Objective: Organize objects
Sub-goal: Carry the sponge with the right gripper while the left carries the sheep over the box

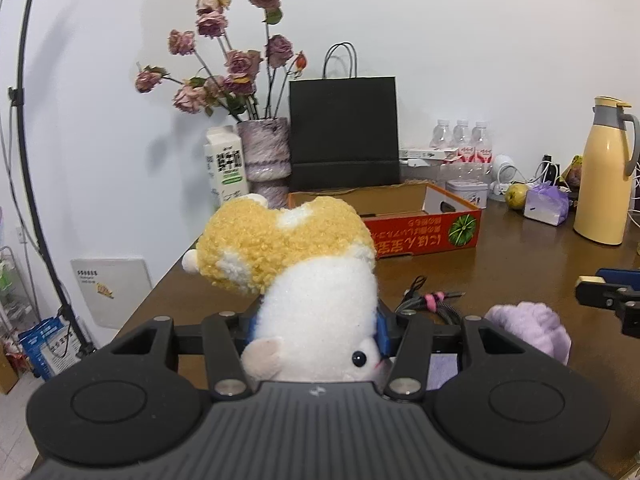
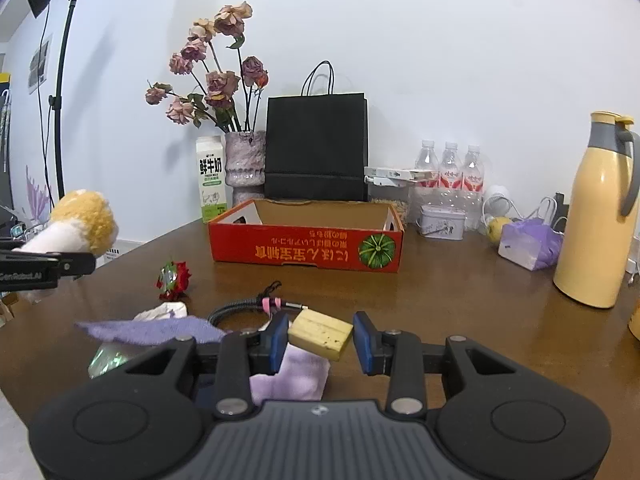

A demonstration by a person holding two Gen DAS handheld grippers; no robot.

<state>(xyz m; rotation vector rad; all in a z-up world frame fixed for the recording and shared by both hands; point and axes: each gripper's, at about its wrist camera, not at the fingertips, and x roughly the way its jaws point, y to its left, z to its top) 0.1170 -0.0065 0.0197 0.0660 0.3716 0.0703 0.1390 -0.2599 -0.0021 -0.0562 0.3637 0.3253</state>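
My left gripper [image 1: 316,332] is shut on a yellow and white plush toy [image 1: 304,272] and holds it above the brown table [image 1: 500,276]; the toy also shows at the far left of the right wrist view [image 2: 78,226]. The open red cardboard box [image 2: 306,240] lies ahead of both grippers, also in the left wrist view [image 1: 424,232]. My right gripper [image 2: 322,340] is open, its blue pads on either side of a yellow wooden block [image 2: 320,334], above a lilac sock [image 2: 292,376].
On the table: a coiled cable [image 2: 248,306], a red flower toy [image 2: 174,276], a purple cloth [image 2: 152,330], a purple plush [image 1: 532,328]. At the back: flower vase [image 2: 245,158], milk carton [image 2: 211,178], black bag [image 2: 316,146], water bottles [image 2: 450,172], yellow thermos [image 2: 596,212].
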